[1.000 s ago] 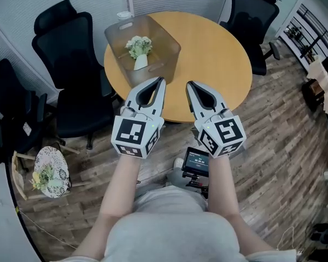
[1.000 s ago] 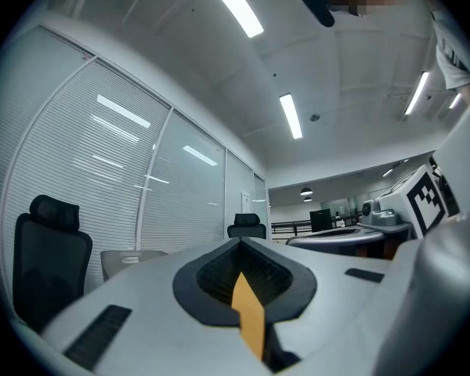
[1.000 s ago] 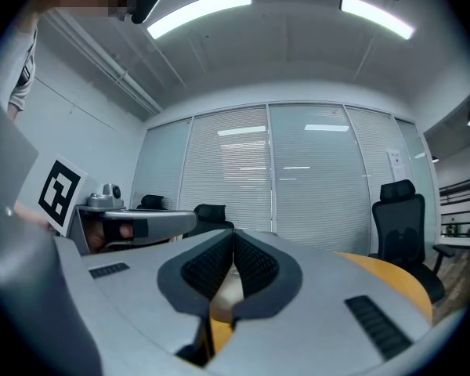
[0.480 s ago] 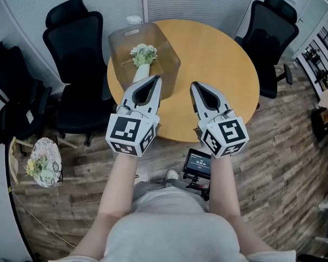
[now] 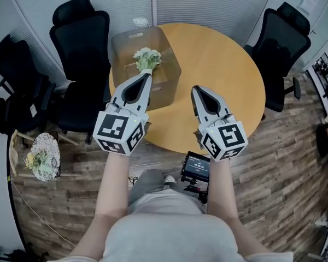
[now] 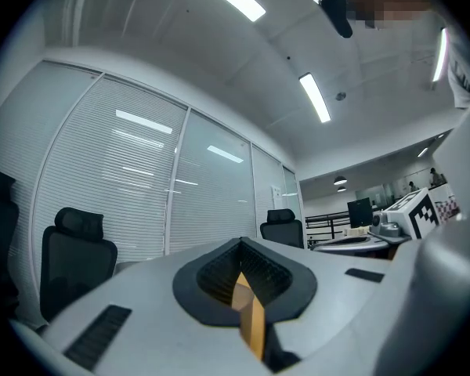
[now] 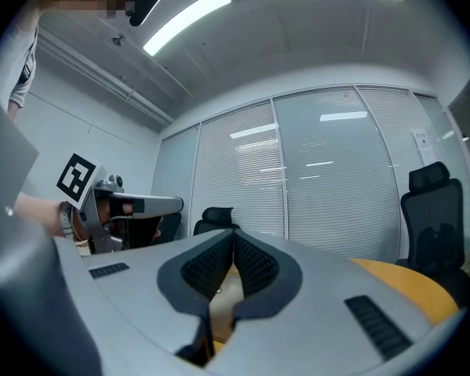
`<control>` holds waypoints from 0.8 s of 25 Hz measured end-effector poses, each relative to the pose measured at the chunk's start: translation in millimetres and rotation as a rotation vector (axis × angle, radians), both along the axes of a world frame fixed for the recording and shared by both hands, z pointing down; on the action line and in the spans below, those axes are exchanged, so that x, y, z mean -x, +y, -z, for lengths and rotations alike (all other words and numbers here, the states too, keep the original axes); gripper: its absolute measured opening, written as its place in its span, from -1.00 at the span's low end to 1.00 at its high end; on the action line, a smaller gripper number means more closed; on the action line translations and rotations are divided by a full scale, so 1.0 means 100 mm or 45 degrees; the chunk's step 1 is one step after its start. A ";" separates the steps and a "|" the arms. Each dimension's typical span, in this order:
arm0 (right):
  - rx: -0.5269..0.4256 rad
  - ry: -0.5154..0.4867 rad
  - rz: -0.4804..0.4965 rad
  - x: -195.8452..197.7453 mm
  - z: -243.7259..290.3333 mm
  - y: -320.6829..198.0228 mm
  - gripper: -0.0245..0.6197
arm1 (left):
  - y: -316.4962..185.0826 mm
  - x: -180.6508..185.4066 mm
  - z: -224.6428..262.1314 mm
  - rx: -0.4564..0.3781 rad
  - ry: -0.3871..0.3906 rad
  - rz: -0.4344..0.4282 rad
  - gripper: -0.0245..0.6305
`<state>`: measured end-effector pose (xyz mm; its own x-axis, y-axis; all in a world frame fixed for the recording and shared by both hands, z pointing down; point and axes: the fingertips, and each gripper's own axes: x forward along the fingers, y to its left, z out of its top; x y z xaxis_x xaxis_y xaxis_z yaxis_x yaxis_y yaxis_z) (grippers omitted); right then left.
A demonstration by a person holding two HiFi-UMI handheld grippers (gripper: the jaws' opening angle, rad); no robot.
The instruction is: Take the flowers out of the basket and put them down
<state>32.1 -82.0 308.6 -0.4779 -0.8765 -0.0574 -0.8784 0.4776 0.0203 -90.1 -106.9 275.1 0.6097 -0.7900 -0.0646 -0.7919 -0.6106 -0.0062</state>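
A bunch of pale flowers (image 5: 146, 58) stands upright in a translucent basket (image 5: 169, 64) on the left part of a round wooden table (image 5: 224, 64). My left gripper (image 5: 147, 75) is shut and empty. In the head view its tip lies over the basket's near side, just below the flowers. My right gripper (image 5: 196, 88) is also shut and empty, over the table's near part to the right of the basket. In the left gripper view the left gripper (image 6: 240, 245) has its jaws together, and only a sliver of table shows between them. The right gripper (image 7: 233, 233) has its pads meeting too.
Black office chairs stand round the table at the far left (image 5: 82, 31), the left (image 5: 16, 81) and the right (image 5: 284, 37). A small round stand with flowers (image 5: 41, 157) sits on the wood floor at the left. A small screen device (image 5: 195, 167) hangs at the person's waist.
Both grippers have moved forward toward the table. The left tip, earlier short of the basket, now overlaps its near side below the flowers.
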 end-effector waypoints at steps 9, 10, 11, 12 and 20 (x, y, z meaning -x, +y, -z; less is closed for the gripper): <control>-0.006 0.058 0.012 0.06 0.02 -0.42 -0.85 | -0.43 0.19 0.03 -0.003 -0.019 0.033 -0.91; -0.006 0.065 0.008 0.06 0.03 -0.47 -0.85 | -0.49 0.21 0.04 0.001 -0.016 0.025 -0.91; -0.006 0.071 0.004 0.05 0.03 -0.52 -0.85 | -0.54 0.23 0.04 0.008 -0.015 0.012 -0.91; -0.006 0.078 0.002 0.04 0.04 -0.58 -0.85 | -0.58 0.25 0.04 0.016 -0.017 -0.002 -0.91; -0.001 0.107 -0.022 0.04 0.06 -1.08 -0.85 | -1.14 0.48 0.01 0.118 -0.078 -0.020 -0.91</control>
<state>28.4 -190.3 302.9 -0.4658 -0.8847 -0.0180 -0.8817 0.4623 0.0948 -138.5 -221.4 274.2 0.6227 -0.7811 0.0463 -0.7820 -0.6233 0.0029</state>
